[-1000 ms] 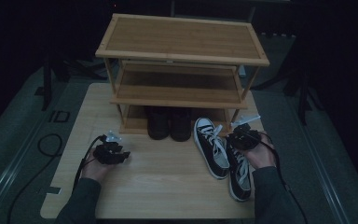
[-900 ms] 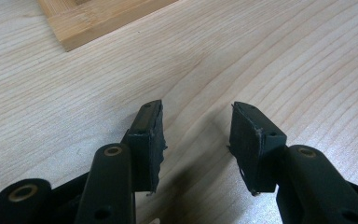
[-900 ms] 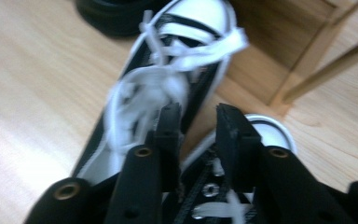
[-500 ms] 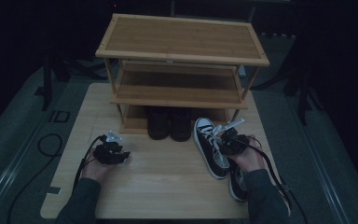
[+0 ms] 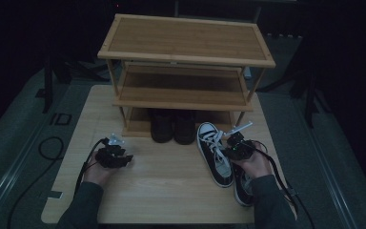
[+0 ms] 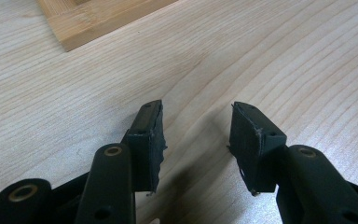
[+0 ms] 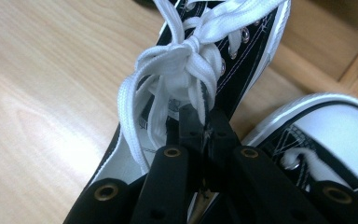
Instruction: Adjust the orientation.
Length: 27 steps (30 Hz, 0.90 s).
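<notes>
The right gripper [image 7: 204,122] has just been closing; its fingers [image 7: 189,125] are pinched together on the sneaker's [image 5: 214,155] collar edge, just under the knotted white laces [image 7: 182,70]. That sneaker lies on the worktop [image 5: 171,181] just in front of the rack's [image 5: 186,57] right end, toe toward the rack. A second sneaker [image 7: 335,135] lies just beside it, on the side away from the boots; in the high view the right hand [image 5: 253,164] covers most of it.

The left gripper [image 6: 196,135] hovers over bare worktop in front of the rack's left corner, well apart from the sneakers, its fingers [image 6: 147,140] spread with nothing between them.

On the rack's bottom shelf, a pair of dark boots [image 5: 173,125] stands side by side, toes pointing out over the worktop; the shelf above cuts off their backs, and the dim light hides their detail. The middle and top shelves show plain wood. A black cable [image 5: 47,148] loops on the floor, left of the rack.
</notes>
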Each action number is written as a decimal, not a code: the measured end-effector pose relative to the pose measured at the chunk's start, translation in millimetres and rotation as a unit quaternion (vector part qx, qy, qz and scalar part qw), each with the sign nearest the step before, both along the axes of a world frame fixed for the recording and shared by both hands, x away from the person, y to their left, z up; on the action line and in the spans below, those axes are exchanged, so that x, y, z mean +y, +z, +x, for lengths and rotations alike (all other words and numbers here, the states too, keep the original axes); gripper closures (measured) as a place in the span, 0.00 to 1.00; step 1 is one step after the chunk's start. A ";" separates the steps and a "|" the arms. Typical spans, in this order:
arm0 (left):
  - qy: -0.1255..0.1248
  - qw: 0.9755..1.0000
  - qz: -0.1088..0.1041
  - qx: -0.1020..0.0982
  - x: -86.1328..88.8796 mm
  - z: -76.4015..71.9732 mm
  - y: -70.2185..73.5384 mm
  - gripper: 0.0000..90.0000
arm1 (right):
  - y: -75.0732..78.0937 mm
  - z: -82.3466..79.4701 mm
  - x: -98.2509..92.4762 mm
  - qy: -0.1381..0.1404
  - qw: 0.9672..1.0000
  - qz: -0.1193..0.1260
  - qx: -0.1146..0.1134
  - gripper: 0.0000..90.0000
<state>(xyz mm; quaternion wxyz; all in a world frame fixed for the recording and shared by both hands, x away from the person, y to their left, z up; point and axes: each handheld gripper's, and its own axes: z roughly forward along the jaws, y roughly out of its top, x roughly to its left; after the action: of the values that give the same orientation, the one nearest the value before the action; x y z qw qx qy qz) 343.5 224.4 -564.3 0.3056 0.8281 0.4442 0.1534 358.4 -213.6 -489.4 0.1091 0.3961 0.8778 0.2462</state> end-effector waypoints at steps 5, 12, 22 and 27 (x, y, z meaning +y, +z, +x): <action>0.001 1.000 -0.001 0.000 -0.1 -0.1 -0.2 0.61 | 1.1 -10.6 -0.4 0.010 1.000 -0.009 0.006 0.97; 0.001 1.000 0.001 -0.001 -0.4 -0.3 -0.1 0.61 | 1.6 -26.5 -1.0 0.028 0.999 -0.010 0.020 0.97; 0.001 1.000 0.000 -0.001 -0.1 -0.4 -0.2 0.61 | 4.4 -40.7 -4.4 0.046 0.999 -0.016 0.021 0.86; 0.002 1.000 -0.001 -0.001 -0.2 -0.3 -0.3 0.61 | 13.9 -47.9 -22.8 0.030 1.000 0.007 0.002 0.75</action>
<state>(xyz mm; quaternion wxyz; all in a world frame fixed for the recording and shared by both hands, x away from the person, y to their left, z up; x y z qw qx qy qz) 343.2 224.1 -564.6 0.3067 0.8268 0.4454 0.1546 310.5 -236.4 -475.5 0.0973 0.3709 0.8877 0.2548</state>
